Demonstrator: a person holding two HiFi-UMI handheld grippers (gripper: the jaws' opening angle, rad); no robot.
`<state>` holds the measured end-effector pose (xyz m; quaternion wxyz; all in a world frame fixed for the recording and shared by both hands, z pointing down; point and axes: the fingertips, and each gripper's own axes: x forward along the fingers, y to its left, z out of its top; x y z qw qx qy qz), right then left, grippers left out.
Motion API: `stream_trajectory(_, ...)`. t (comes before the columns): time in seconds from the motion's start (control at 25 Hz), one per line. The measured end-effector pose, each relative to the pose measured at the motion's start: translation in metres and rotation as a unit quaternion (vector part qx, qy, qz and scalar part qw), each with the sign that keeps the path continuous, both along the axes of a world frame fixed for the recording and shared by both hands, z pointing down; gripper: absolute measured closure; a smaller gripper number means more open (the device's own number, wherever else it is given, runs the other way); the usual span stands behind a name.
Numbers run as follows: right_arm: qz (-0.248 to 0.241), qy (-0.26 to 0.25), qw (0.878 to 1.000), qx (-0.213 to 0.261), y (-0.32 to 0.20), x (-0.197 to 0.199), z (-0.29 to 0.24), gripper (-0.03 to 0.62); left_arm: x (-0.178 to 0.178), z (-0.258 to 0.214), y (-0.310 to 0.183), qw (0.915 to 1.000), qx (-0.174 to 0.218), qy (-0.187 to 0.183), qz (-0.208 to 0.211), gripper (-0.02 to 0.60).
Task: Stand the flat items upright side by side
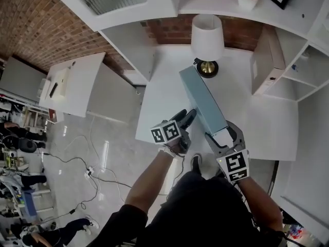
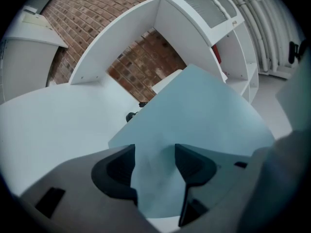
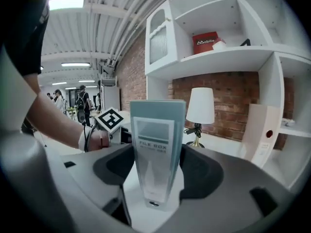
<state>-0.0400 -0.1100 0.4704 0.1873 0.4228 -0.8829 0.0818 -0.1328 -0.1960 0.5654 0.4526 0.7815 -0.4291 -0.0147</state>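
Note:
A pale blue-grey file box [image 1: 203, 99] stands upright on the white table [image 1: 159, 86], its long side running away from me. The labelled spine [image 3: 156, 144] of the file box faces my right gripper [image 1: 222, 133], which is open with a jaw on each side of that narrow end. My left gripper [image 1: 187, 118] is at the box's left side, and its dark fingers [image 2: 194, 164] stand apart, open. The box's broad face [image 2: 204, 115] fills the left gripper view just beyond them.
A table lamp [image 1: 207, 37] with a white shade and brass base stands just behind the box. A white upright holder [image 1: 267, 60] leans by the shelving at the right. A red box [image 3: 205, 41] sits on a high shelf. The table's left edge [image 1: 143, 112] drops to the floor.

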Motion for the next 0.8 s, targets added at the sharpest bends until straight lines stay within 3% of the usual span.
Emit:
stream_trajectory(0.32,0.046,0.002,0.999,-0.001,-0.002,0.027,0.0,0.31,0.037,-0.001,-0.008,0.9991,-0.006,-0.017,0.038,0.336)
stream_trajectory(0.56,0.114,0.005,0.993,0.002,-0.01,0.085,0.001,0.311,0.112,-0.002,-0.024,0.9952,-0.009,-0.015,0.096,0.362)
stream_trajectory(0.8,0.183,0.011,0.983,0.014,-0.035,0.142,-0.002,0.31,0.183,-0.01,-0.041,0.9907,-0.026,0.018,0.132,0.37)
